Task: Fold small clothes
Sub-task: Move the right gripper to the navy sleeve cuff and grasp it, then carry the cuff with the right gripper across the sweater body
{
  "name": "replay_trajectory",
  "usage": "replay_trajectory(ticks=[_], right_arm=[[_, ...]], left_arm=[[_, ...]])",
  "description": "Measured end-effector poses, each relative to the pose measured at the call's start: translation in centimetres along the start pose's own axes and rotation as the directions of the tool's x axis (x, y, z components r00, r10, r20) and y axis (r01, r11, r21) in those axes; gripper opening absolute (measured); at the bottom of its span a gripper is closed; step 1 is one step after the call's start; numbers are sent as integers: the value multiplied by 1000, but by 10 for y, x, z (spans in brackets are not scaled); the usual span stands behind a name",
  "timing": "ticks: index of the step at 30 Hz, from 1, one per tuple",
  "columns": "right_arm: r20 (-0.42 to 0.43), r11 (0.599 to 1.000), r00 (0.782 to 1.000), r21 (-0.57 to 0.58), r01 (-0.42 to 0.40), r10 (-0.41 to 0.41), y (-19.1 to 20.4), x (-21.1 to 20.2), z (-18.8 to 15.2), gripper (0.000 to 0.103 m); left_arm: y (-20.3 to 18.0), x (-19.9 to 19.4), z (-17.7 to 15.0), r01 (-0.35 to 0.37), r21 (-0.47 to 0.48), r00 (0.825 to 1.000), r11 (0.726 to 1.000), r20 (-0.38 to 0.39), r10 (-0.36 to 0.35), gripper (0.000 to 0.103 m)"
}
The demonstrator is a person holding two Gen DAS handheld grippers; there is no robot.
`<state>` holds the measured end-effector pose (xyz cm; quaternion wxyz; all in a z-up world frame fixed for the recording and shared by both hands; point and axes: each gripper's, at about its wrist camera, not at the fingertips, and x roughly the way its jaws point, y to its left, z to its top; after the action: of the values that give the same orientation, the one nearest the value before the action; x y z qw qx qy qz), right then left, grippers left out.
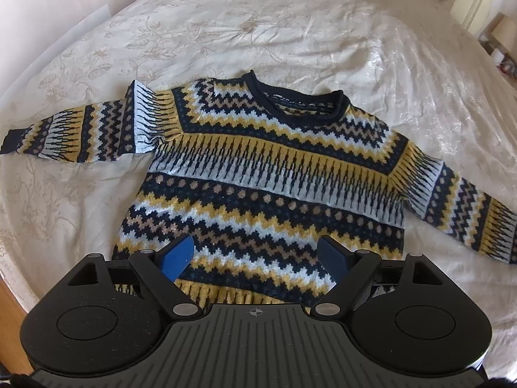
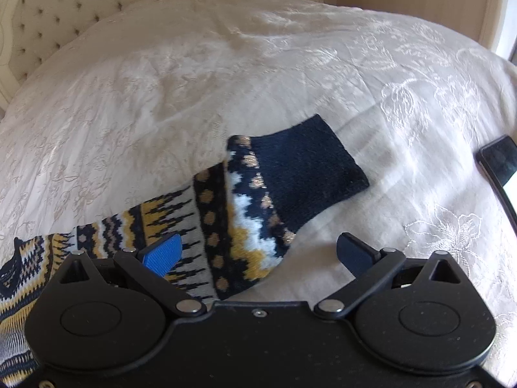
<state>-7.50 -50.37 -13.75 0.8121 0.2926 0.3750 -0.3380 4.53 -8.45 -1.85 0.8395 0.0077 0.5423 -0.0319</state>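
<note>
Now, left gripper (image 1: 257,258): spread wide, empty, poised above the hem.
Right gripper (image 2: 258,255): spread wide, hovering over the right sleeve's navy cuff (image 2: 310,174), probably to fold it inward.
Navy, yellow and white patterned knit sweater (image 1: 265,174): flat, unfolded, sleeves out.
Cream embroidered bedspread (image 1: 290,32): underneath.

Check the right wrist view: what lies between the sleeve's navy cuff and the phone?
Nothing but bare cream bedspread, as the right wrist view shows. The navy cuff and the phone lie apart.
</note>
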Motion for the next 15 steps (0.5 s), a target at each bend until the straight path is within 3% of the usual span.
replay_trajectory(ticks=[4, 6, 8, 9, 10, 11, 15], right_arm=[[20, 999, 999, 25, -31, 30, -7, 13, 5, 97], [38, 1000, 999, -19, -19, 20, 0, 16, 9, 82], [44, 998, 999, -57, -3, 6, 8, 17, 12, 57], [44, 998, 998, -60, -32, 35, 8, 18, 15, 50], [36, 996, 996, -43, -83, 84, 7, 18, 18, 31], [27, 992, 992, -10, -124, 124, 6, 18, 21, 25], [32, 981, 983, 56, -185, 183, 19, 3, 24, 25]], left_arm=[[-8, -2, -2, -10, 15, 1000, 1000, 2, 10, 83], [-9, -1, -2, -14, 18, 1000, 1000, -1, 14, 83], [-8, -1, -2, -14, 22, 1000, 1000, -3, 15, 83], [-7, 0, -2, -16, 24, 1000, 1000, -2, 16, 83], [-5, 0, -2, -18, 27, 1000, 999, 0, 18, 83], [-4, 1, -2, -19, 32, 1000, 999, 3, 19, 83], [6, 4, 0, -20, 50, 1000, 999, 15, 19, 83]])
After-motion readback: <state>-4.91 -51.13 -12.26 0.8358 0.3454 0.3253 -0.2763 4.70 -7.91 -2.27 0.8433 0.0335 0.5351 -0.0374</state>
